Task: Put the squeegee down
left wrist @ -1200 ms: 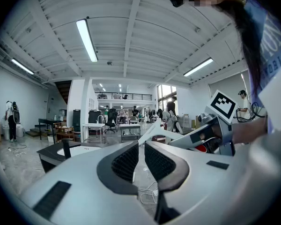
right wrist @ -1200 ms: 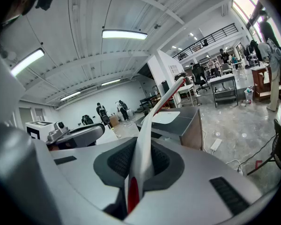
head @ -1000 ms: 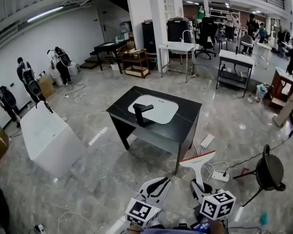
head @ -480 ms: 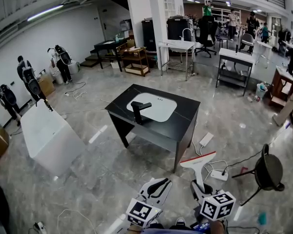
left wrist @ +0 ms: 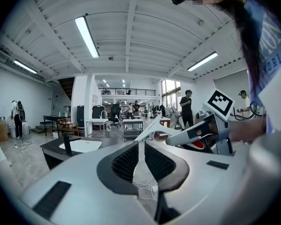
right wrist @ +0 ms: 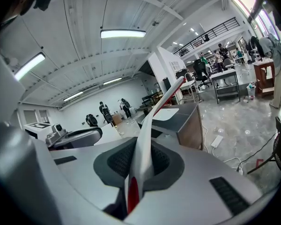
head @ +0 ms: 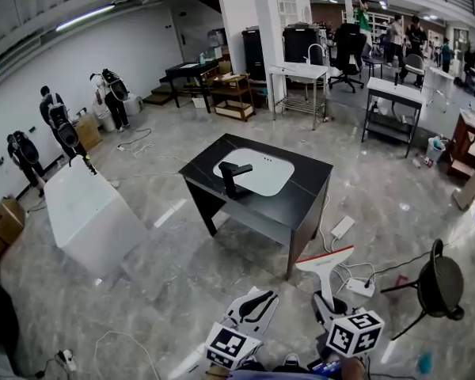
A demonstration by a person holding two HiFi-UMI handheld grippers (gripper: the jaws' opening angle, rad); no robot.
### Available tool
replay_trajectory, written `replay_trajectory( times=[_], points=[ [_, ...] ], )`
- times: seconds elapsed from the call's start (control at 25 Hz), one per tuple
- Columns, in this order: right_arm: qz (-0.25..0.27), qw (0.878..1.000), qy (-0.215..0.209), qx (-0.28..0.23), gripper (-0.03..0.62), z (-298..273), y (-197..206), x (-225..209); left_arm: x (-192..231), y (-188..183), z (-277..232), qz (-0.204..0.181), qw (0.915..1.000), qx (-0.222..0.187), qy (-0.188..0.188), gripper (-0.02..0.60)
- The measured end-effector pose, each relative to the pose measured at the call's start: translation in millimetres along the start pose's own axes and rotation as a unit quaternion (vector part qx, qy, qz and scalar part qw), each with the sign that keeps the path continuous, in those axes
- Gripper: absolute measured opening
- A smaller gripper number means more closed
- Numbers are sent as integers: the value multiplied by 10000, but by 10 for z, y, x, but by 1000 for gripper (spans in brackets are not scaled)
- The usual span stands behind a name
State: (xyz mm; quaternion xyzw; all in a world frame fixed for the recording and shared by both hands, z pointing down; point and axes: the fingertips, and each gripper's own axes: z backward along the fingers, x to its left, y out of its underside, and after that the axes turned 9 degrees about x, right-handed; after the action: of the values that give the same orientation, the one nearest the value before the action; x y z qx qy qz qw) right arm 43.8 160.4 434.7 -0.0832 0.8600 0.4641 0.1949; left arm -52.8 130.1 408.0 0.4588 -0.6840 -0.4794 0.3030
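Last second: little change.
- View has slid a bit. Black tabletop [head: 305, 204] with sink [head: 257, 172] looks slightly nearer. Both grippers keep same spot low in head view.
- Squeegee [head: 324, 264] not yet down. Right gripper [head: 326, 305] jaws narrow, clamped on its handle, blade up front over floor, short of tabletop's near corner.
- Left gripper [head: 252, 303] jaws all but closed, thin slit, empty.
- Judgement: carry phase, set-down pending.

Room:
- Open floor ahead.
- Watch tabletop corner edge.
- Power strip [head: 356, 286] and cables lie just beside blade.
- Black chair [head: 441, 282] near on right.
- White panel [head: 87, 220] well apart on left.
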Motion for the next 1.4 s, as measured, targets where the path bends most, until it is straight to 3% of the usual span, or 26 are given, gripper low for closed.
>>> replay_trajectory(
  times=[0.6, 0.88, 1.16, 1.4],
  points=[
    [150, 9981, -547, 224, 41, -15, 22, -373, -215, 62, -279, 79, 9984, 196, -522, 37],
    [134, 9982, -524, 244, 41, -108, 3, -606, -151, 77, -414, 31, 9975, 300, -641, 38],
    [-57, 9990, -363, 268, 41, -366, -123, -827, 100, 100, -720, 75, 9982, 387, -459, 37],
    [-119, 9989, -152, 422, 41, -808, -341, -1004, 630, 94, -1065, 111, 9988, 368, -313, 38]
  ],
)
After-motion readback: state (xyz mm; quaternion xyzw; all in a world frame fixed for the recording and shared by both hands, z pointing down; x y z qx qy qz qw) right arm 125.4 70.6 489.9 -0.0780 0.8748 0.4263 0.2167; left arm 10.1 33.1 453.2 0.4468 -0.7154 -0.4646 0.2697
